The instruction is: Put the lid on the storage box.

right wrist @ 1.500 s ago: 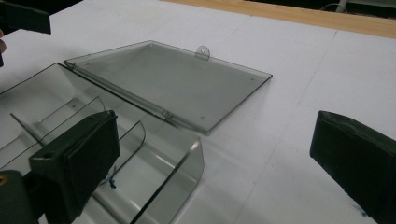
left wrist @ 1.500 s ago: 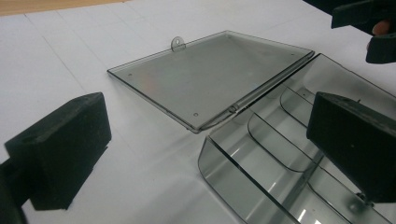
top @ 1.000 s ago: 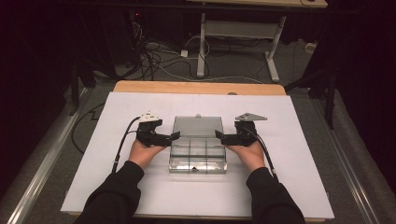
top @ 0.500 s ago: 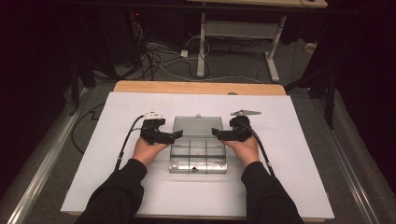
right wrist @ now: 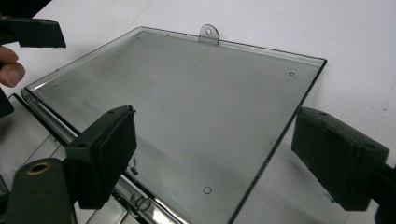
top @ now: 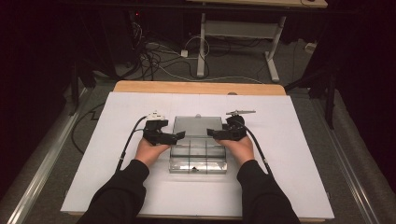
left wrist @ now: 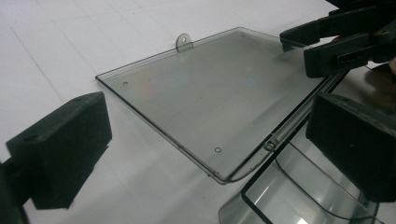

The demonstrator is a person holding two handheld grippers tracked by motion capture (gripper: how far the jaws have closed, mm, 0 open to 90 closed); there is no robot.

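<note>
Jaws of both grippers spread, right gripper (top: 215,134) just narrowing, left gripper (top: 176,136) opposite, flat open lid (top: 197,125) between, clear compartment box (top: 198,158) below

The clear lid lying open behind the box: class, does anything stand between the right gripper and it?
Nothing visible does. The right gripper has its jaws apart, astride the near corner of the clear lid, with only bare plastic between them. The left gripper is at the lid's other side, out of the way. The jaws have just been closing a little, pads not yet pressing.
</note>
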